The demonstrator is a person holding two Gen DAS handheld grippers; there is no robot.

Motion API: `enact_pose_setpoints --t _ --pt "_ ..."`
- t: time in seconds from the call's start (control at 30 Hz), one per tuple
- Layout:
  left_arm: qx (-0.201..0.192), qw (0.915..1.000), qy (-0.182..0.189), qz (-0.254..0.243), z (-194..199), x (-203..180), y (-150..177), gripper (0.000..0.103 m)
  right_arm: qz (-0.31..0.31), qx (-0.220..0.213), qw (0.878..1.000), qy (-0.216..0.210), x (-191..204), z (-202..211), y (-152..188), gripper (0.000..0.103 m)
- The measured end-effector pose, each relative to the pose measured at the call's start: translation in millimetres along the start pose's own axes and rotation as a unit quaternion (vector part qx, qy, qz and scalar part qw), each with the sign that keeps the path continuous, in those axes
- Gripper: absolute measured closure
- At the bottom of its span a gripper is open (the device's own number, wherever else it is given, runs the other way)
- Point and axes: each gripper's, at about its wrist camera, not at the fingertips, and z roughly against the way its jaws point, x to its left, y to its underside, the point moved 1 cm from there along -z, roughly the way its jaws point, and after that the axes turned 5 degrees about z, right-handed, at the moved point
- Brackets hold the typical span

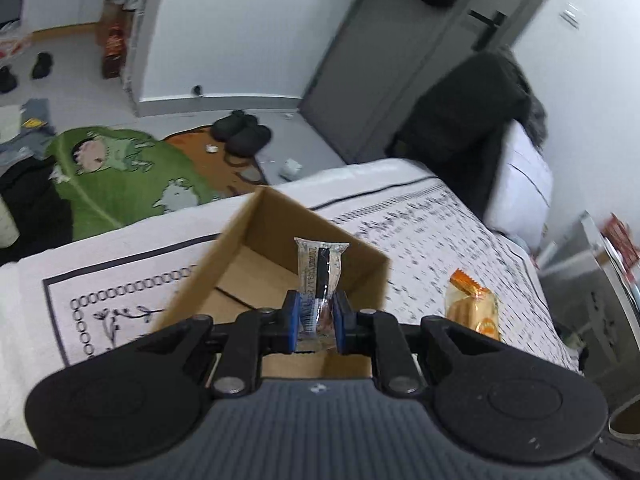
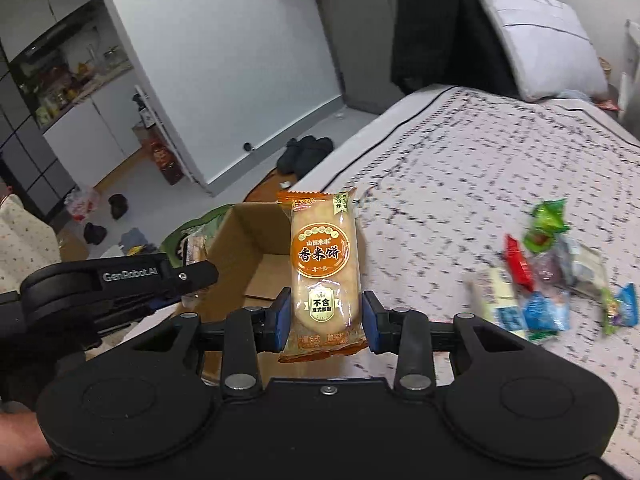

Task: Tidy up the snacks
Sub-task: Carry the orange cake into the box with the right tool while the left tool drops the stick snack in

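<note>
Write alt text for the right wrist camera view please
The right gripper holds an orange rice cracker packet upright above an open cardboard box on a patterned bedspread, with loose snacks scattered to the right.

home bedroom, bed [image 2: 500, 160], pillow [image 2: 540, 40] (slippers [image 1: 240, 136] on floor)

White walls; grey door [image 1: 392, 60]; patterned bedspread [image 2: 480, 168]; green rug [image 1: 120, 184] on floor.

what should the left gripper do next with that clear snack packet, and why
Probably ease it forward and release. The left gripper is shut on the clear snack packet, which stands over the open cardboard box; the box floor beneath looks bare.
</note>
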Motion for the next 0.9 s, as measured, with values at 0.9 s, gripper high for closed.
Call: enact_pose_setpoints --t 0.9 --pt "0.01 0.9934 -0.077 0.085 -15.3 41.7 -11.3 0.077 -0.025 0.055 0.997 -0.051 29.6 -55.0 -3.5 0.057"
